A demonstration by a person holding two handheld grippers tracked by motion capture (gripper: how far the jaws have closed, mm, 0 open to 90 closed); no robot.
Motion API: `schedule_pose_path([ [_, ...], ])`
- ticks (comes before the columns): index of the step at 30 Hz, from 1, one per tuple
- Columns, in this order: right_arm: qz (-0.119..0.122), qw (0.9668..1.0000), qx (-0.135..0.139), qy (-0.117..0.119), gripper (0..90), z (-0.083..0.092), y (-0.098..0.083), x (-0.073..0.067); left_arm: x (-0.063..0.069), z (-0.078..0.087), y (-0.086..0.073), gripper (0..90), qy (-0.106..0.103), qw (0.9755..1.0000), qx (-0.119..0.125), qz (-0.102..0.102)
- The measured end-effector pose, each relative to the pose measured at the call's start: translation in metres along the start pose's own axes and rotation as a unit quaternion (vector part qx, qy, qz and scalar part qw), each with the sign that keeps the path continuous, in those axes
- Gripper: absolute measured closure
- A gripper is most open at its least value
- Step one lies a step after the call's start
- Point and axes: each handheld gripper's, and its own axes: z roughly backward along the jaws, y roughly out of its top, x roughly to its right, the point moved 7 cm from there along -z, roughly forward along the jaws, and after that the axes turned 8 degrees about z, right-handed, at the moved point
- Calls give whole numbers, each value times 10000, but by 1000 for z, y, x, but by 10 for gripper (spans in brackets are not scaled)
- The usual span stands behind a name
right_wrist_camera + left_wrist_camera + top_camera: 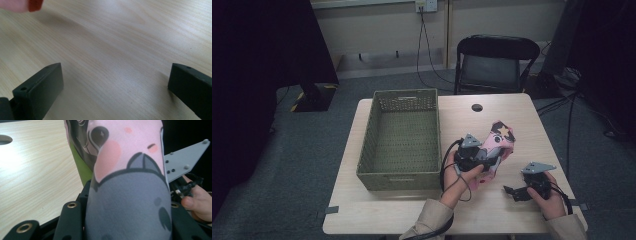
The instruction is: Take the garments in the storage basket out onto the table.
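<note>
A soft pink and grey pouch [498, 138] with a cartoon print and a yellow star is held a little above the table, right of the basket. My left gripper [475, 161] is shut on its lower end. In the left gripper view the pouch [130, 182] bulges up between the two black jaws, which press on its sides. My right gripper [516, 192] rests low over the table's front right part, apart from the pouch. Its two black fingers [40, 91] stand wide open over bare wood, with nothing between them [115, 82].
A green woven basket [366, 152] with nothing in it stands on the left half of the wooden table [522, 117]. A round cable hole [477, 107] sits near the far edge. A black folding chair [494, 65] stands behind the table. Cables run across the carpet.
</note>
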Motion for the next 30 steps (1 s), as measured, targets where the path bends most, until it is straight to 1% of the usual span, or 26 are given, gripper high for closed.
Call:
schedule_pose_path([
  [2,1,10000,0,-1,0,0,0,0,-1,-3,-1,553,55,10000,-48,-24],
  [6,1,10000,0,-1,0,0,0,0,-4,-9,-4,553,149,9998,-98,0],
  [11,2,10000,0,-3,0,0,0,0,-10,-15,-8,553,350,9992,-174,59],
  [15,-3,10000,-2,-1,0,0,0,0,-10,-21,-12,552,465,9986,-253,24],
  [16,0,10000,-1,-1,0,0,0,0,-10,-23,-13,552,502,9983,-287,-11],
  [17,-2,10000,-1,-1,0,0,0,0,-10,-25,-14,551,541,9981,-299,4],
  [20,0,10000,-2,-1,0,0,0,0,-12,-30,-16,546,568,9979,-325,17],
  [21,-1,10000,-2,-1,0,0,0,0,-15,-33,-18,546,597,9976,-352,28],
  [24,-2,10000,-4,0,0,0,0,0,-17,-35,-19,545,589,9976,-369,55],
  [25,-4,10000,-3,0,0,0,0,0,-19,-38,-21,545,643,9971,-394,61],
  [26,-4,10000,-3,0,0,0,0,0,-19,-38,-21,544,643,9971,-394,61],
  [30,-3,10000,-3,-1,0,0,0,0,-25,-41,-21,540,705,9967,-367,160],
])
